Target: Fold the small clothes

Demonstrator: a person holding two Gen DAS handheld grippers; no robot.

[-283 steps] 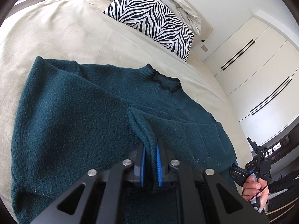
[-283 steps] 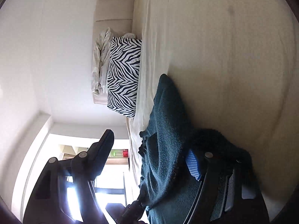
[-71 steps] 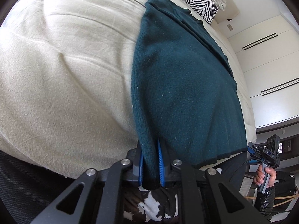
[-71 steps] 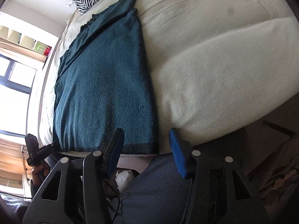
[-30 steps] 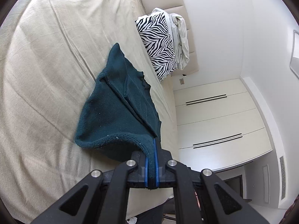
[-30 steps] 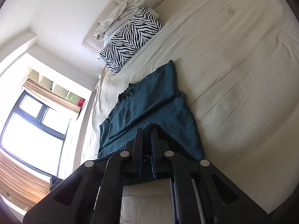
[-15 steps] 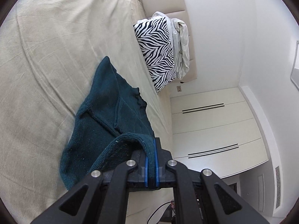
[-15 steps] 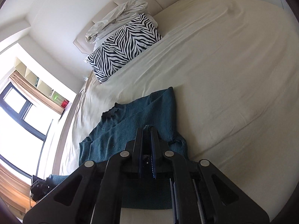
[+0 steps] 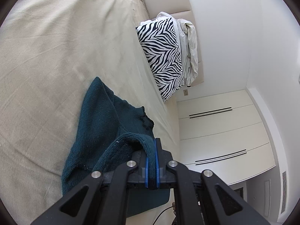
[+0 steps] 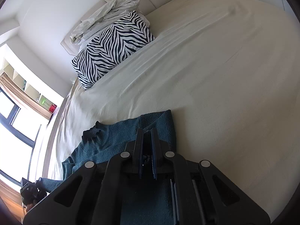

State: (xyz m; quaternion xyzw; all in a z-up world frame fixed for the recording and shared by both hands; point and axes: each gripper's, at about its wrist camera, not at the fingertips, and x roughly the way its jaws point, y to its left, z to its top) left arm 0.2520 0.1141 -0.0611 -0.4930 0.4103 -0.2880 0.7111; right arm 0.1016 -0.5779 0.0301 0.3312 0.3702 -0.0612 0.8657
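Raised hem of the dark teal knitted sweater (image 9: pixel 97 123) now nearer its collar on the cream-sheeted bed (image 9: pixel 46 56); left gripper (image 9: pixel 152 161) and right gripper (image 10: pixel 146 146) fingers both remain clamped on it.

Both grippers have carried the sweater's (image 9: pixel 97 131) hem up toward its collar (image 10: pixel 93 133).

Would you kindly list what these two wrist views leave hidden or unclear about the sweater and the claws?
- Left wrist view: the sweater hem runs behind the left claw, so its lower edge is hidden.
- Right wrist view: the right claw covers the folded hem; dark shadow between the pads hides how much fabric is pinched.
- Right wrist view: the far claw at the bottom-left edge is small and backlit by the window.
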